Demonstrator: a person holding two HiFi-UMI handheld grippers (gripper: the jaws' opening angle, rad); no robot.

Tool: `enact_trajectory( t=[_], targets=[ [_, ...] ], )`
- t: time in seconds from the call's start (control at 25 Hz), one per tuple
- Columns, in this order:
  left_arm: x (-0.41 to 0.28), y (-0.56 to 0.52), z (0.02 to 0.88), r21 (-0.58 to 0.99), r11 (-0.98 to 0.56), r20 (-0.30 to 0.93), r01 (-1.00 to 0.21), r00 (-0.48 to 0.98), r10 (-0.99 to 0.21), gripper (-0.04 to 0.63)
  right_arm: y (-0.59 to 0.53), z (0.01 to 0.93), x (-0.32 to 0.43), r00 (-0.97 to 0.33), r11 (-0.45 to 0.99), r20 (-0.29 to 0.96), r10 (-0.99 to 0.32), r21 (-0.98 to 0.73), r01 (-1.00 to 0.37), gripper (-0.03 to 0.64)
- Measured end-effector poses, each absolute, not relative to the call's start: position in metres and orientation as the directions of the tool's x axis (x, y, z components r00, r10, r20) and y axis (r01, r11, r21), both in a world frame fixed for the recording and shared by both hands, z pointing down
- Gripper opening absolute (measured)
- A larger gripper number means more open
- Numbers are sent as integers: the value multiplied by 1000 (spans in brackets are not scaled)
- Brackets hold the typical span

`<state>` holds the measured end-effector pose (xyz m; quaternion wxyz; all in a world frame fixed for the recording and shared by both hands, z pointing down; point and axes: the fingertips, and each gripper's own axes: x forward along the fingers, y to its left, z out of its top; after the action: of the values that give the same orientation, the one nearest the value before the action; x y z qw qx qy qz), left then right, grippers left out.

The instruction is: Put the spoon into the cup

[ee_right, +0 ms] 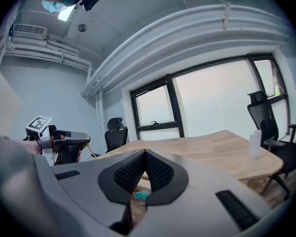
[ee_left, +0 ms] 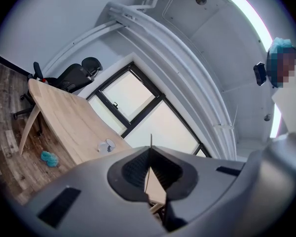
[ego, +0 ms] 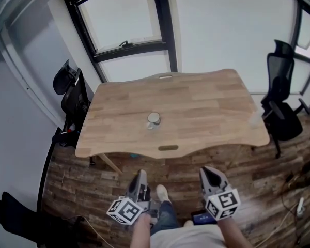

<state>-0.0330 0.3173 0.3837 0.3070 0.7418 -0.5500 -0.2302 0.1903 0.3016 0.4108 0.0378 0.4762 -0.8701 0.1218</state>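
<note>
**Operator A:** Spoon (ee_right: 91, 150) status?

**Operator B:** I see only a thin sliver of it, pinched in the left gripper's (ego: 140, 174) closed jaws; its bowl is indiscernible. Cup (ego: 153, 119) stands mid-table (ego: 212, 99), well apart. Right gripper (ego: 207, 171): jaws pressed together, empty.

Wooden table (ego: 196, 94); cup (ego: 153, 119) on it

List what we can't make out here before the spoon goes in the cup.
- Spoon: not identifiable in any view; everything by the cup is too small in the head view.
- Cup's contents: too small, head and left gripper views.
- Pale object at the table edge: blurred, head view.
- Teal thing: partly behind the right claw, right gripper view.
- Thin sliver at the left claw tip: too fine to name.
</note>
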Motion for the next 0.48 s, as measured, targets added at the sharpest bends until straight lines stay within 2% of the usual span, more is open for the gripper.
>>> enact_trajectory(
  t=[0.48],
  targets=[
    [-126,139,407,698,-172,49,-695,287,-957,3,128,426,110,-498,468,251,-830,-169,-867,-3]
  ],
)
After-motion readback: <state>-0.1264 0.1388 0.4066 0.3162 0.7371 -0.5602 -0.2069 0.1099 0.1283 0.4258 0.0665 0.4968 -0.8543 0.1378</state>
